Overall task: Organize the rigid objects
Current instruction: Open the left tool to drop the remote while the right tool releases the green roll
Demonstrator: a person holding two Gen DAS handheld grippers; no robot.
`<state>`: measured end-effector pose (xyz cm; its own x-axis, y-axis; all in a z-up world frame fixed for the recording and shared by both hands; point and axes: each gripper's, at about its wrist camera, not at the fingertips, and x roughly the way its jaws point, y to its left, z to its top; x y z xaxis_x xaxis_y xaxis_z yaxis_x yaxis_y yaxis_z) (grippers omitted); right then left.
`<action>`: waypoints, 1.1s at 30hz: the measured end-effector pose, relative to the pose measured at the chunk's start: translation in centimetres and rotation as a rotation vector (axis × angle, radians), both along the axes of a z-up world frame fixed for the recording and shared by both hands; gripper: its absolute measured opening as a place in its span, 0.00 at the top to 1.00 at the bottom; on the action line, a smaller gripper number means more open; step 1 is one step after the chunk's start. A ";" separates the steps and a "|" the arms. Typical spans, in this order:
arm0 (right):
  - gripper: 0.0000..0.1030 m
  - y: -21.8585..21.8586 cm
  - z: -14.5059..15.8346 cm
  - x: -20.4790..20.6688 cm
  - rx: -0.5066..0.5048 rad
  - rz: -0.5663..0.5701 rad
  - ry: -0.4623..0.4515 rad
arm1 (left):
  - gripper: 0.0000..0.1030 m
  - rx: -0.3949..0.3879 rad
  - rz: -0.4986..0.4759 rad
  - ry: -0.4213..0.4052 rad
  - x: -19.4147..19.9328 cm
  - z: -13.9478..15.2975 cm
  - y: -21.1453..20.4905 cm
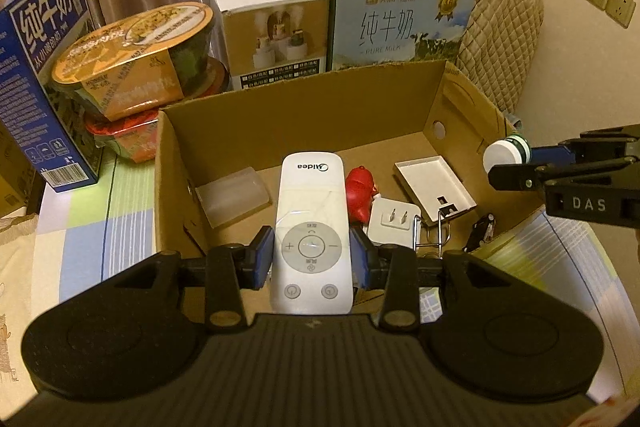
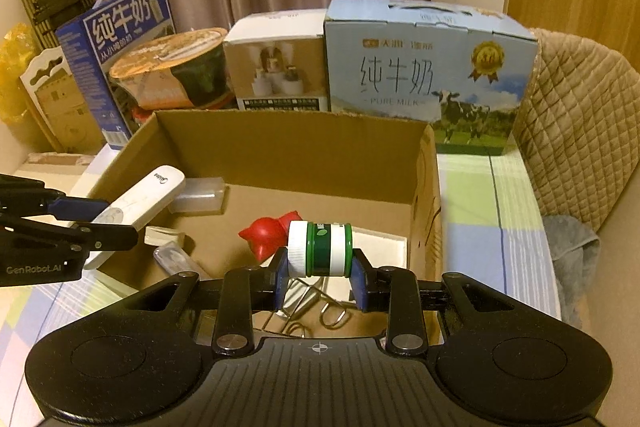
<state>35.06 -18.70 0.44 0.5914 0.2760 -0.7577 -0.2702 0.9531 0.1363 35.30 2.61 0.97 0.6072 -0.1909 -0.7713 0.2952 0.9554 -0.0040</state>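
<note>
My left gripper (image 1: pixel 311 255) is shut on a white Midea remote (image 1: pixel 310 223) and holds it over the near edge of an open cardboard box (image 1: pixel 304 99). My right gripper (image 2: pixel 320 269) is shut on a small green and white jar (image 2: pixel 320 247) with a white cap, held sideways above the box (image 2: pixel 288 143). In the left wrist view the right gripper (image 1: pixel 516 163) enters from the right with the jar (image 1: pixel 506 155). In the right wrist view the left gripper (image 2: pixel 92 223) and remote (image 2: pixel 136 207) show at left. In the box lie a red figure (image 1: pixel 362 193), a white plug (image 1: pixel 390 221), a white tray (image 1: pixel 434 189) and a clear case (image 1: pixel 232 197).
Behind the box stand a light blue milk carton (image 2: pixel 428 75), a white product box (image 2: pixel 276 67), stacked noodle bowls (image 1: pixel 136 67) and a dark blue milk carton (image 1: pixel 36 75). A metal clip (image 2: pixel 312 307) lies in the box. A quilted chair back (image 2: pixel 576 115) is at right.
</note>
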 end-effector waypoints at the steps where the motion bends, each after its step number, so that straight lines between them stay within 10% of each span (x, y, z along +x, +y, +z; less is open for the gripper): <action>1: 0.72 -0.1 -0.2 0.0 -0.003 -0.001 0.002 | 0.66 0.001 0.001 0.001 0.1 -0.1 -0.1; 33: 0.72 -1.2 -2.3 1.5 0.011 -0.037 0.037 | 0.57 0.007 0.081 0.017 3.2 -3.1 -1.0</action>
